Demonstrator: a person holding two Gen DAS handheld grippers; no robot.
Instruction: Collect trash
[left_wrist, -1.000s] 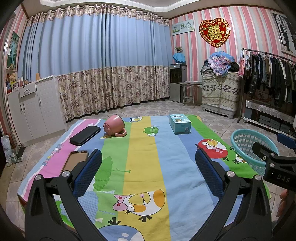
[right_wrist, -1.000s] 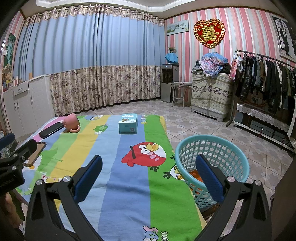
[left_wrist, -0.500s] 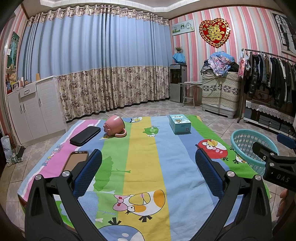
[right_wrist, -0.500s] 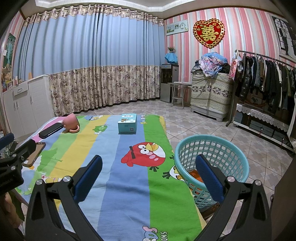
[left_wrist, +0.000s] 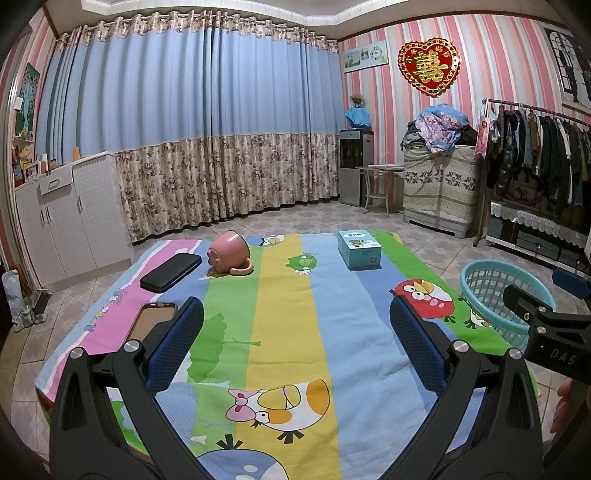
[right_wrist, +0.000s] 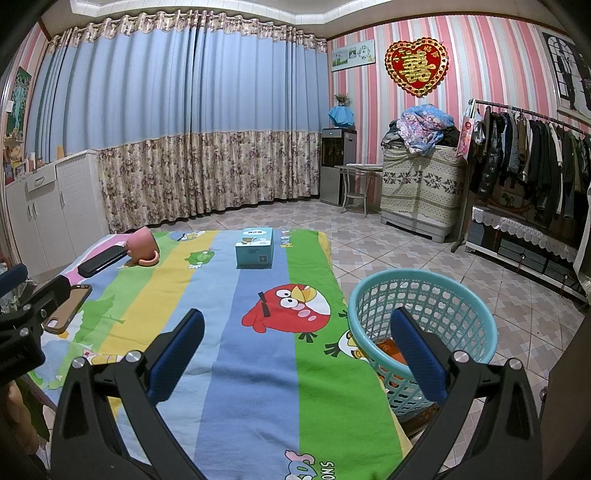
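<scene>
- Left wrist view: left gripper (left_wrist: 295, 339) spread wide, empty; right gripper (right_wrist: 297, 341) likewise.
- Upper middle: tissue box (left_wrist: 359, 249), probably light, crushable; best pinched across narrow sides.

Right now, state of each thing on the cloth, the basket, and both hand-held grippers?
Left hand-held gripper: open, empty.
Right hand-held gripper: open, empty.
Pink mug: tipped on its side.
Tissue box: upright, on the cloth.
Black case: flat, closed.
Phone: lying flat.
Basket: upright beside the table, something orange inside.
</scene>
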